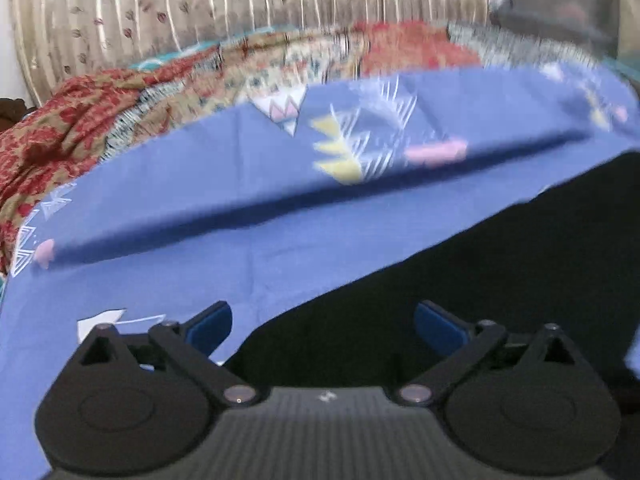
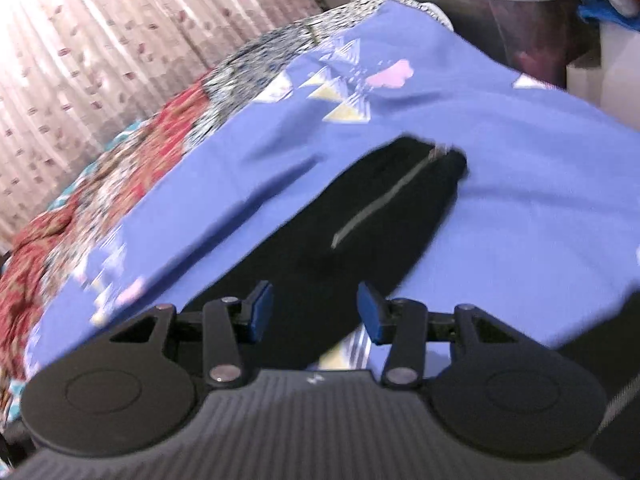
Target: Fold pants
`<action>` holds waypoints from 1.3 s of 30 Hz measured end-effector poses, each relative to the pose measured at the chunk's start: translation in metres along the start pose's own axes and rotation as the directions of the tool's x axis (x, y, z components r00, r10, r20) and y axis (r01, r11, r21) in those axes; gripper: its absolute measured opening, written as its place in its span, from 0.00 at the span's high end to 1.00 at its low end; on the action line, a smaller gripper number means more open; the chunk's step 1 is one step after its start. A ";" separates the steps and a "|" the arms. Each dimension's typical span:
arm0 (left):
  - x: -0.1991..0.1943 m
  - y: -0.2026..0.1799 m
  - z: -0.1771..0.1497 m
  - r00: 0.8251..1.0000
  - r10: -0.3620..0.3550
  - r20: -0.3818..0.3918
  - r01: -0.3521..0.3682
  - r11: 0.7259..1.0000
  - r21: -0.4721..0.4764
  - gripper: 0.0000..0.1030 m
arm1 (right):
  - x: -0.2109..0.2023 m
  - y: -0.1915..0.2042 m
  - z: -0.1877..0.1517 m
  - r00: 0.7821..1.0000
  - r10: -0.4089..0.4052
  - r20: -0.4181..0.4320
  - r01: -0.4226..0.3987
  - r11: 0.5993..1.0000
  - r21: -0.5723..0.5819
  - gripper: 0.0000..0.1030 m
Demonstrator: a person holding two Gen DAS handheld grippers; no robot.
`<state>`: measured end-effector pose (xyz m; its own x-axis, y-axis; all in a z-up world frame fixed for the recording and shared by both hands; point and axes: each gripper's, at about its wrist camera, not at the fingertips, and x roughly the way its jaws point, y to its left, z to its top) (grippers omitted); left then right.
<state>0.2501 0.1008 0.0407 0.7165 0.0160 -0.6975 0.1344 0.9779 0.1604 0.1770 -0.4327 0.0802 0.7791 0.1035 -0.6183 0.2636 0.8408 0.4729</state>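
Black pants (image 1: 500, 272) lie on a blue patterned sheet (image 1: 224, 208). In the right wrist view one black leg (image 2: 360, 224) with a thin grey side stripe stretches away toward its cuff. My left gripper (image 1: 322, 328) is open, its blue pads (image 1: 212, 330) spread wide just above the near edge of the black cloth. My right gripper (image 2: 316, 312) is open and empty, its pads on either side of the near end of the leg. Both views are motion-blurred.
A red and beige patterned blanket (image 1: 60, 136) lies bunched along the sheet's far side. A striped floral curtain (image 1: 200, 4) hangs behind it. A dark storage bin (image 2: 520, 36) with a teal lid and piled clothes stands beyond the bed corner.
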 end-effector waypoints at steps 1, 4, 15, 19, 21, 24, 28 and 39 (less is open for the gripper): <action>0.013 -0.003 -0.001 1.000 0.002 -0.025 -0.002 1.000 0.004 0.03 | 0.013 0.002 0.014 1.000 -0.014 -0.006 0.014 1.000 0.005 0.51; 0.037 -0.011 -0.010 0.995 -0.014 -0.095 0.017 1.000 0.021 0.35 | 0.057 0.010 0.047 0.998 -0.042 -0.044 0.044 0.998 0.051 0.51; 0.003 -0.040 -0.033 0.991 0.134 0.023 -0.133 0.991 -0.026 0.85 | 0.218 0.020 0.086 0.912 -0.374 -0.167 0.389 0.919 0.068 0.54; -0.006 -0.045 -0.033 0.986 0.158 0.058 -0.156 0.987 -0.039 0.86 | 0.199 0.019 0.074 0.920 -0.375 -0.109 0.382 0.923 0.045 0.92; -0.015 -0.042 -0.029 0.983 0.168 0.076 -0.164 0.984 -0.064 0.86 | 0.172 0.015 0.076 0.945 -0.320 -0.060 0.325 0.941 0.098 0.92; -0.047 -0.034 -0.024 0.977 0.173 0.128 -0.158 0.980 -0.118 0.86 | 0.115 0.017 0.080 0.980 -0.198 0.024 0.194 0.972 0.135 0.92; -0.105 -0.027 -0.034 0.961 0.180 0.210 -0.144 0.974 -0.174 0.86 | 0.017 0.010 0.076 0.994 -0.003 0.111 -0.017 0.984 0.175 0.92; -0.239 -0.059 -0.175 0.981 0.056 0.184 -0.014 0.975 -0.221 0.79 | -0.174 -0.144 -0.087 0.987 0.046 0.155 -0.097 0.937 0.337 0.87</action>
<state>-0.0485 0.0762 0.0755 0.8366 0.0316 -0.5468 -0.0299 0.9995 0.0119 -0.0458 -0.5253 0.0649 0.8693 0.0586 -0.4909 0.3629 0.5987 0.7141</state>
